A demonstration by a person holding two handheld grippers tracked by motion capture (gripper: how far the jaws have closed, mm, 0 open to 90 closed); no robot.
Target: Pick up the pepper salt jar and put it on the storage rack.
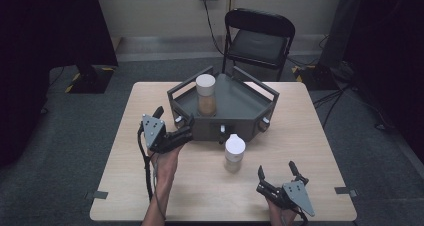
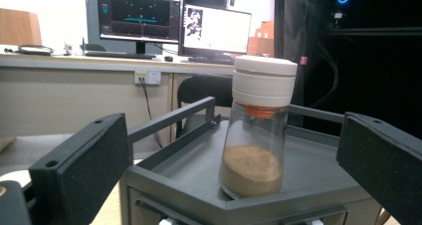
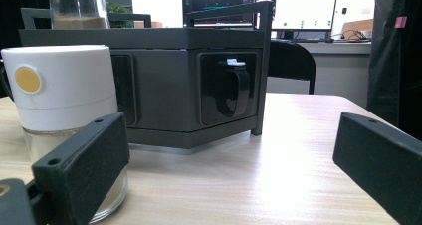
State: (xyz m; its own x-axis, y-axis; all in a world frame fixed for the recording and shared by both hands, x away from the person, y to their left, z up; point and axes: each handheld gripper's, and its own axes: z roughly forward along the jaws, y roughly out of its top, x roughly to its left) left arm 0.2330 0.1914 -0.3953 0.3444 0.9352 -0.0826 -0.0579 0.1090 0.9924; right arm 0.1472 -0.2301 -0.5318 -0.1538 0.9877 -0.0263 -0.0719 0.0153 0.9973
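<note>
Two jars: one (image 1: pixel 205 94) already stands on the rack (image 1: pixel 240 105), dead ahead of our left gripper (image 1: pixel 176 121), whose jaws gape empty. The other jar (image 1: pixel 234 153) waits on the table (image 1: pixel 300 136), ahead-left of our right gripper (image 1: pixel 276 172), likewise wide, empty. Half done, we judge.

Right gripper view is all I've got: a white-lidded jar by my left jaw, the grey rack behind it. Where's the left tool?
Observer: The left tool is at the near left corner of the rack, jaws open, gripping nothing.
Operator: What's it aimed at?
Observer: The jar on the rack, upright with its white lid on. It stands beyond the jaws, untouched.
Operator: How full is that one?
Observer: Brown powder fills roughly its lower third.
</note>
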